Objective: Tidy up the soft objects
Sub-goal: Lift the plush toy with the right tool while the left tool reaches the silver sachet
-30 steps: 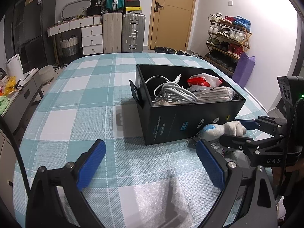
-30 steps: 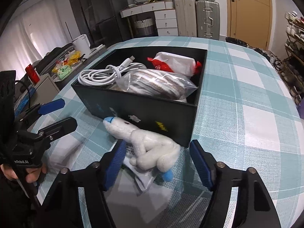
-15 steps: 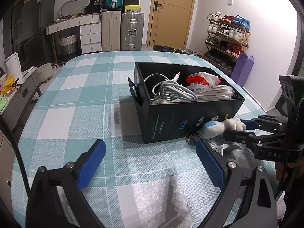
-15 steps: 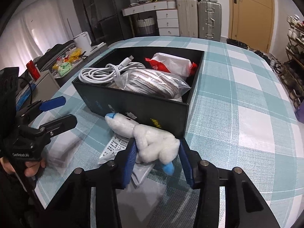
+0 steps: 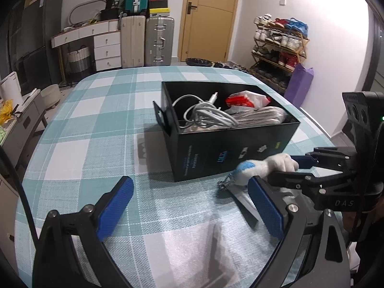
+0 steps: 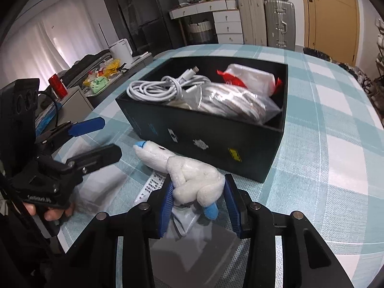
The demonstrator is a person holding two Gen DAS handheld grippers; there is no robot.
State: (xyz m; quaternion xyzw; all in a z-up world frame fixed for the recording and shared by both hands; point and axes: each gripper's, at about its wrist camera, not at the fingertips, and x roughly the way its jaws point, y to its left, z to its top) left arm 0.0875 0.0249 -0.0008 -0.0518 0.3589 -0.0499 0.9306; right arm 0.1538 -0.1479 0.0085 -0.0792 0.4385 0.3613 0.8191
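The right gripper point(image 6: 198, 195) had its two blue pads pressed against either flank of the white plush toy point(image 6: 189, 175), gripping it around the body just in front of the black box point(image 6: 204, 134). The toy's blue-tipped snout pointed away to the left along the box's near wall, and one blue-tipped limb hung below the pads. Under the toy, also in front of the box, lay a flat clear packet point(image 6: 153, 187) with printed text, resting on the teal checked tablecloth point(image 6: 336, 124).

Inside the box sat a coil of white cable point(image 6: 163, 87) at its left end, a bagged bundle of grey striped fabric point(image 6: 237, 104) beside it, and a red and white pouch point(image 6: 249, 76) towards the back right corner.

The left gripper point(image 5: 189, 206) hovered in front of the box and to its left, fingers spread wide apart with nothing between them, above the cloth. A small metal keyring clasp point(image 5: 224, 184) lay at the box's front corner, by the toy's snout
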